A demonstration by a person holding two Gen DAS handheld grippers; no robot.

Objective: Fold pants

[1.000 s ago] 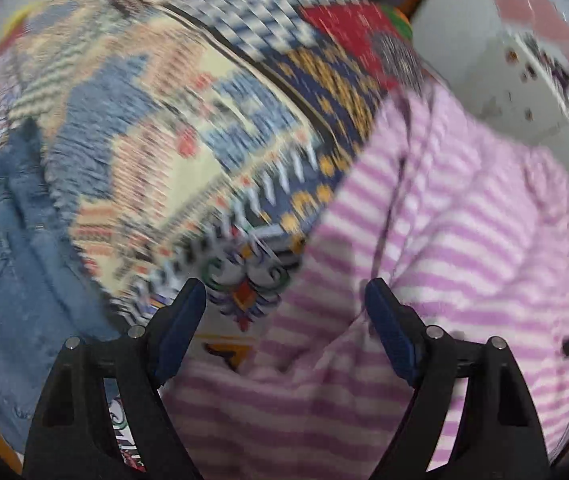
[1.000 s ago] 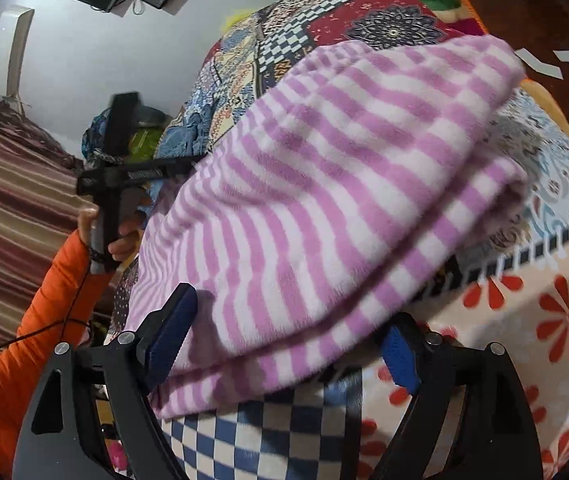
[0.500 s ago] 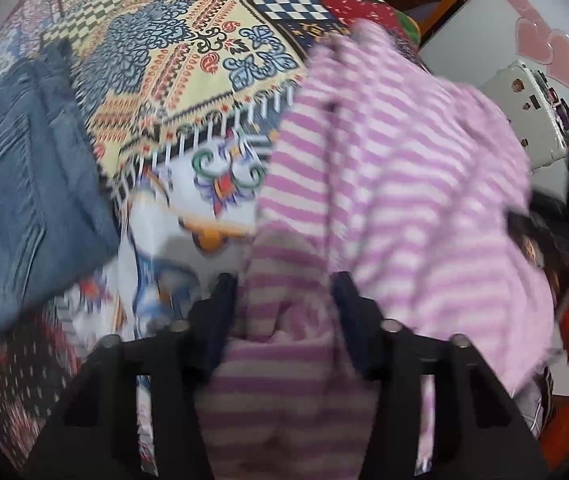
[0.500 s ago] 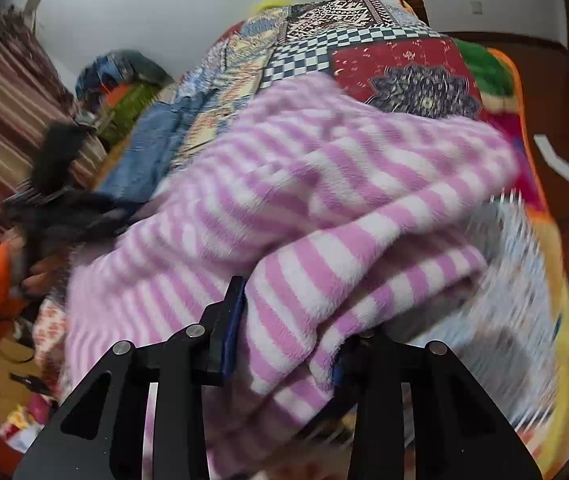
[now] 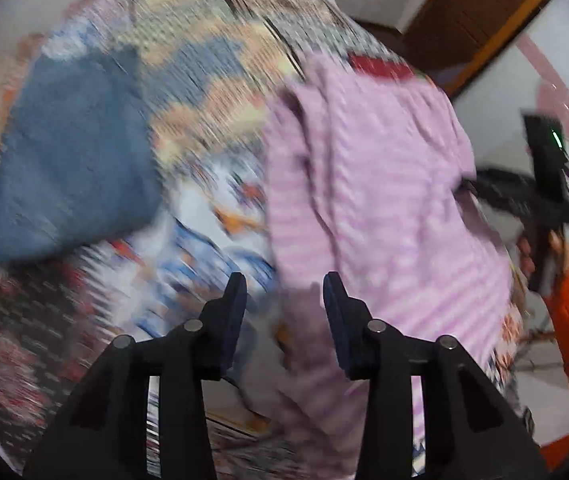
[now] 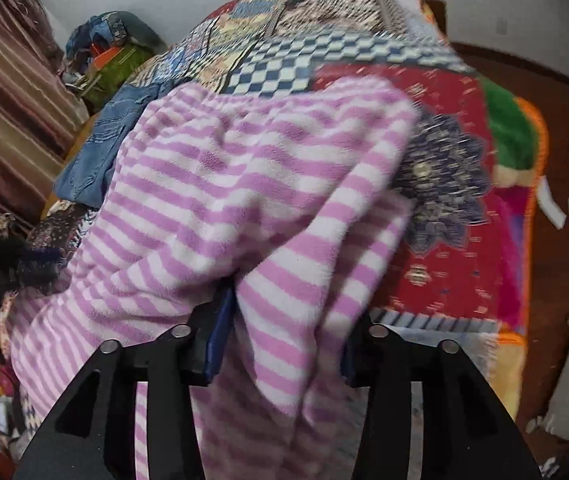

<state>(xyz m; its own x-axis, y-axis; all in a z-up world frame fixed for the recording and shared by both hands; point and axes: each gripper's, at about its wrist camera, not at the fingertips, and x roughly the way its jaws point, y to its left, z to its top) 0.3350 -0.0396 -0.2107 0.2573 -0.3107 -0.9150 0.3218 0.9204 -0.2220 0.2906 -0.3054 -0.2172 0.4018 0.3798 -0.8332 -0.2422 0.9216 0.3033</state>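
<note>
Bare quilt (image 5: pixel 212 92) lies open between folded jeans (image 5: pixel 68 160) and the striped pants (image 5: pixel 368 184).

Bedspread (image 5: pixel 212 128) motion-blurred, right fingers (image 6: pixel 220 332) (mostly) under pants (image 6: pixel 244 184)

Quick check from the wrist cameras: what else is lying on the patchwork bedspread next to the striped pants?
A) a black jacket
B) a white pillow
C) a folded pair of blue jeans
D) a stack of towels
C: blue jeans lie folded on the bedspread, on the left of the pink-and-white striped pants in the left wrist view; the right wrist view shows them too.
</note>
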